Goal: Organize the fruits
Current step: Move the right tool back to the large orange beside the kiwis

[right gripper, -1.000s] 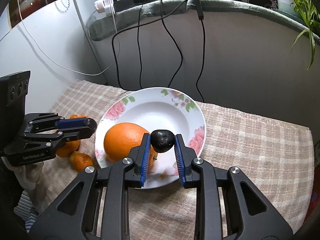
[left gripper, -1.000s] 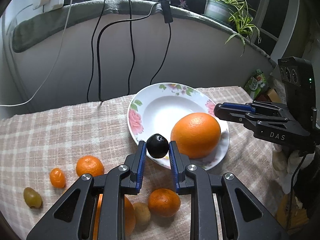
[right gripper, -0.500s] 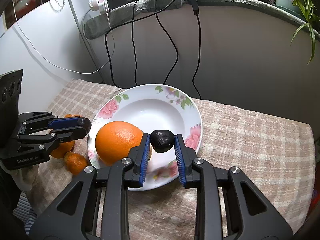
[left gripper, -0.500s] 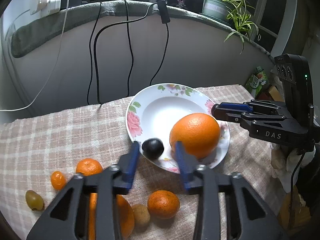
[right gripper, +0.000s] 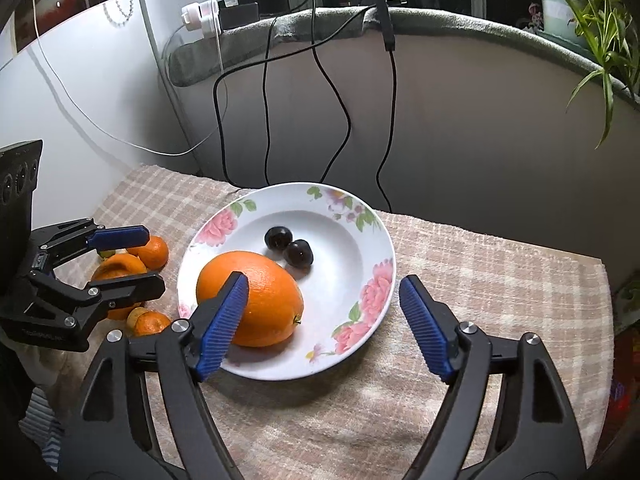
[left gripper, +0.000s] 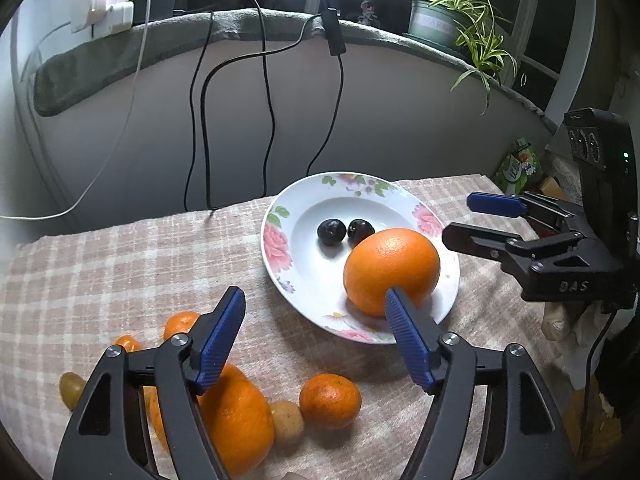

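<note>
- Left gripper [left gripper: 314, 344]: its blue fingers [left gripper: 222, 336] are spreading apart right now, wide, with nothing between them but checked cloth [left gripper: 120, 264] and the near rim of the plate.
- Right gripper [right gripper: 322, 322]: same story, its fingers [right gripper: 424, 324] are opening wide, gripping nothing; the plate's near edge shows in the gap.
- Just ahead of both pairs of fingers sits the flowered plate [left gripper: 280, 248] on the cloth-covered counter [right gripper: 480, 272].
- Closest fruit to the fingertips: the big orange [left gripper: 392, 270], lying in the plate's near part. In the left view it peeks up behind the right-hand fingertip; in the right view, behind the left-hand one.
- Beyond the orange, deeper in the plate, two dark plums [left gripper: 332, 232] lie side by side, touching or very nearly so, free of any finger.
- Below and beside the left fingers, off the plate, loose fruit waits on the cloth: a large orange [left gripper: 236, 416] partly under the left finger arm, a mandarin [left gripper: 330, 400] between the fingers' bases, a small brownish fruit [left gripper: 286, 422] squeezed between those two.
- Further left: another mandarin [left gripper: 180, 324], a small orange fruit [left gripper: 126, 344], and a yellowish grape-like fruit [left gripper: 72, 390] at the edge.
- Out at the back: black cables [left gripper: 268, 120] hang down the wall, and a potted plant [left gripper: 452, 20] stands on the ledge.
</note>
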A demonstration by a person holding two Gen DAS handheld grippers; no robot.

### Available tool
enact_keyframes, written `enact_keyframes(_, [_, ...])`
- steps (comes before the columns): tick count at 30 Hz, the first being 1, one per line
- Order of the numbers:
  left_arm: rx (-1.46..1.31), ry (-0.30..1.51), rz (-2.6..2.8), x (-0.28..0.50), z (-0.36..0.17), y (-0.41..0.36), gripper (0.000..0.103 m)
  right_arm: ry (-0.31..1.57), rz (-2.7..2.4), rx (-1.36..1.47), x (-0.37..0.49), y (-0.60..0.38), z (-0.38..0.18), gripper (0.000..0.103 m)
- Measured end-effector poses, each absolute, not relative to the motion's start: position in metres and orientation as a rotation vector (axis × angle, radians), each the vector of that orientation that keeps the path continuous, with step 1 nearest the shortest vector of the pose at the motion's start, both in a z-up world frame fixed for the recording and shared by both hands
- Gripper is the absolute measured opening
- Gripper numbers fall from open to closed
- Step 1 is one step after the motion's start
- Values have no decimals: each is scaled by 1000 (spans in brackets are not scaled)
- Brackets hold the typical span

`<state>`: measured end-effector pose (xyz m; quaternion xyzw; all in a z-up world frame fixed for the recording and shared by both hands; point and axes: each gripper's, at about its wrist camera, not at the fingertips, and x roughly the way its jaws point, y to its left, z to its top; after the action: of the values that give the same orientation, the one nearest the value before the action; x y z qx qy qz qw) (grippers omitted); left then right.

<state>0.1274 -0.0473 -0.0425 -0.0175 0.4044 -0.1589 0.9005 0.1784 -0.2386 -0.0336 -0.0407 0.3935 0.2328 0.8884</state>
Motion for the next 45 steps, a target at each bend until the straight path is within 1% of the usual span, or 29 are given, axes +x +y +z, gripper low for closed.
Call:
enact_keyframes(2, [-42, 835, -325, 126, -42, -45, 72, 814, 484, -93, 176, -237, -32, 88])
enact_keyframes(5, [-47, 828, -321, 123, -39, -42, 72, 808, 483, -116, 171, -232, -29, 88])
enact_keyframes(23, [-105, 772, -185, 76, -22, 19, 72, 810, 575, -106, 134, -203, -11, 88])
enact_keyframes(34, [-171, 815, -177, 38, -43, 36, 72, 818, 693, -147, 119, -161, -9, 88])
enact_keyframes(43, [-226, 847, -203, 35, -63, 36, 72, 840, 803, -193, 116, -119, -11, 88])
enact_keyframes(45, [-246, 854, -211, 37, -67, 36, 71, 847, 829, -210, 116, -109, -13, 88])
